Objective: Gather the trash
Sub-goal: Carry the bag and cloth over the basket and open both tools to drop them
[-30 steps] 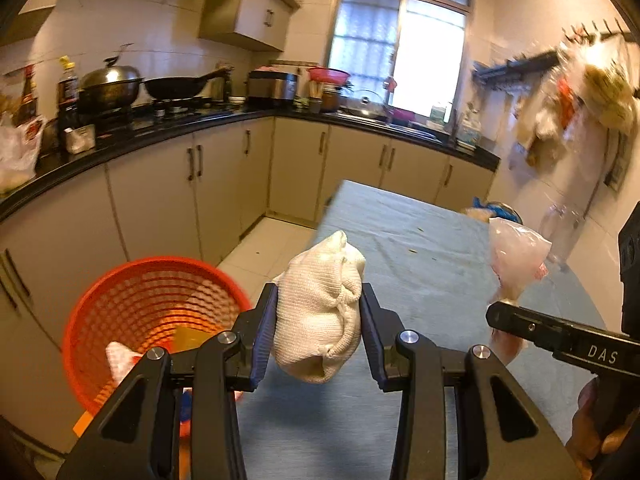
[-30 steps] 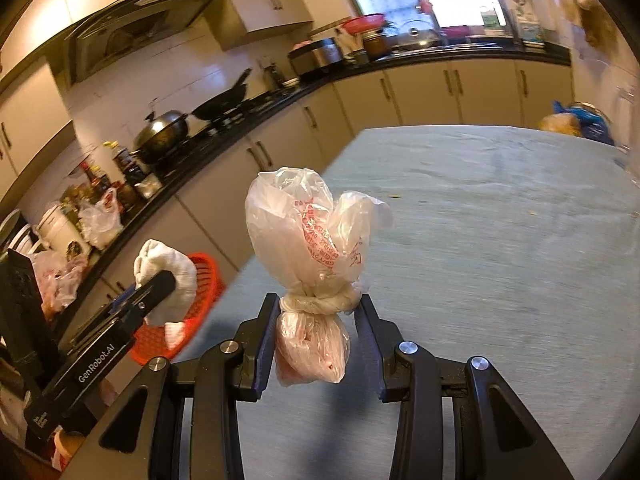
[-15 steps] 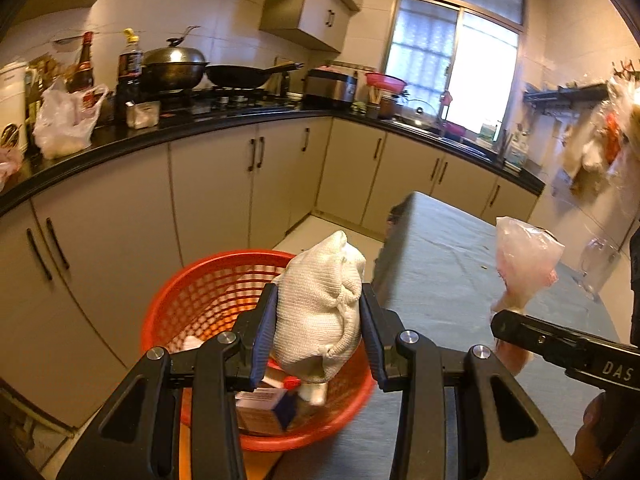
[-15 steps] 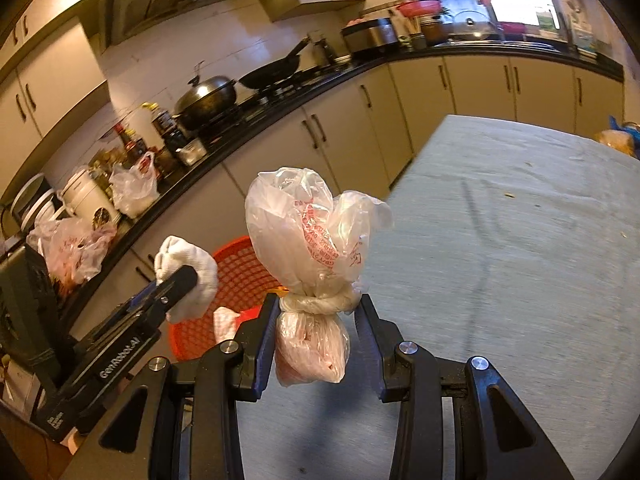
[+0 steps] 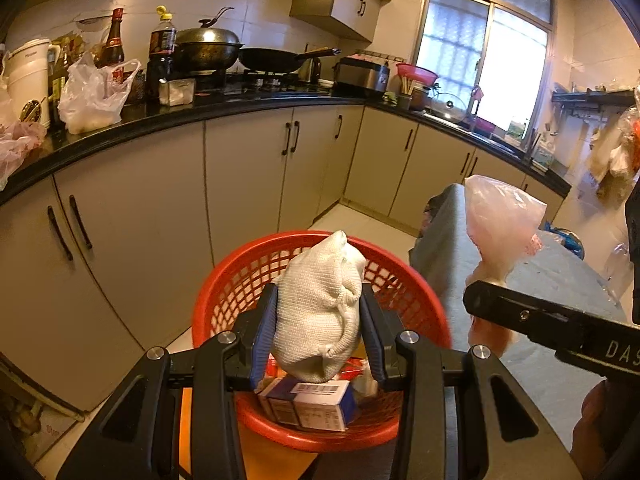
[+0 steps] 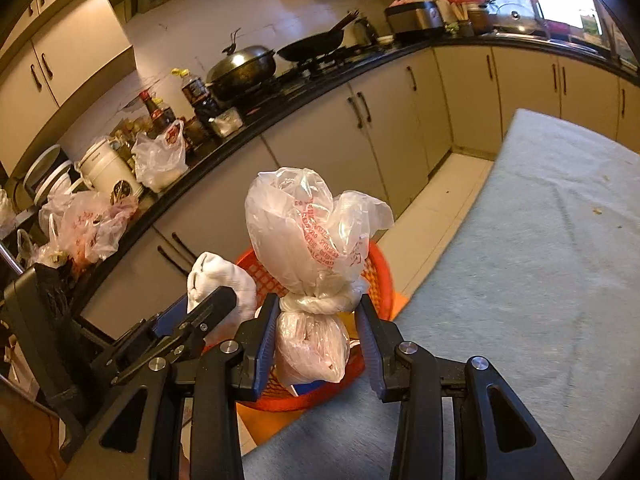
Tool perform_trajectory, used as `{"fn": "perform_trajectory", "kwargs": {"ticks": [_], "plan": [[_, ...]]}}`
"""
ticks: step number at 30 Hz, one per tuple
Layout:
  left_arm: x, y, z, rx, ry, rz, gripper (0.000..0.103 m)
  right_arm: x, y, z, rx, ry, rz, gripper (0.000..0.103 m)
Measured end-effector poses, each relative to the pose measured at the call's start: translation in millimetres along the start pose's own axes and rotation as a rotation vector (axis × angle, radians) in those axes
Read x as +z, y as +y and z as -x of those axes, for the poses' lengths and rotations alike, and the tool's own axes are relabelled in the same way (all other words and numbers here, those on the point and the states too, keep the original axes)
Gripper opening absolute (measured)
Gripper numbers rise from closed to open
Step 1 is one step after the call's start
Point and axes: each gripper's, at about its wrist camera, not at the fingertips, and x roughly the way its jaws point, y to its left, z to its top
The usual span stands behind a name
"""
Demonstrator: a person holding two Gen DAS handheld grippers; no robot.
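My left gripper (image 5: 318,328) is shut on a wadded white cloth (image 5: 320,308) and hangs right over the red mesh basket (image 5: 224,300). In the basket lie a blue and white carton (image 5: 308,402) and other scraps. My right gripper (image 6: 318,340) is shut on a knotted clear plastic bag (image 6: 308,232) with red print, held above the basket's (image 6: 378,276) table-side rim. In the left wrist view, that bag (image 5: 500,220) and a right finger (image 5: 532,320) show at the right. The right wrist view shows the cloth (image 6: 220,284) and the left gripper at lower left.
The basket stands on the floor between the grey-covered table (image 6: 540,260) and beige cabinets (image 5: 248,168) under a black counter. On the counter are bottles, plastic bags (image 5: 92,96), a lidded wok and a pan. A hand shows at the lower right edge (image 5: 596,420).
Both grippers have swung left off the table toward the basket, each keeping its load. The basket went from lower left to directly under the cloth, and its contents came into sight.
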Motion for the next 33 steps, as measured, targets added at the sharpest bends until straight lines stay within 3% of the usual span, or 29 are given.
{"fn": "perform_trajectory", "kwargs": {"ticks": [11, 33], "plan": [[1, 21, -12, 0.009, 0.039, 0.046, 0.038, 0, -4, -15, 0.01, 0.03, -0.015, 0.042], [-12, 30, -28, -0.001, 0.101, 0.045, 0.039, -4, -8, -60, 0.032, 0.131, -0.078, 0.042]]}}
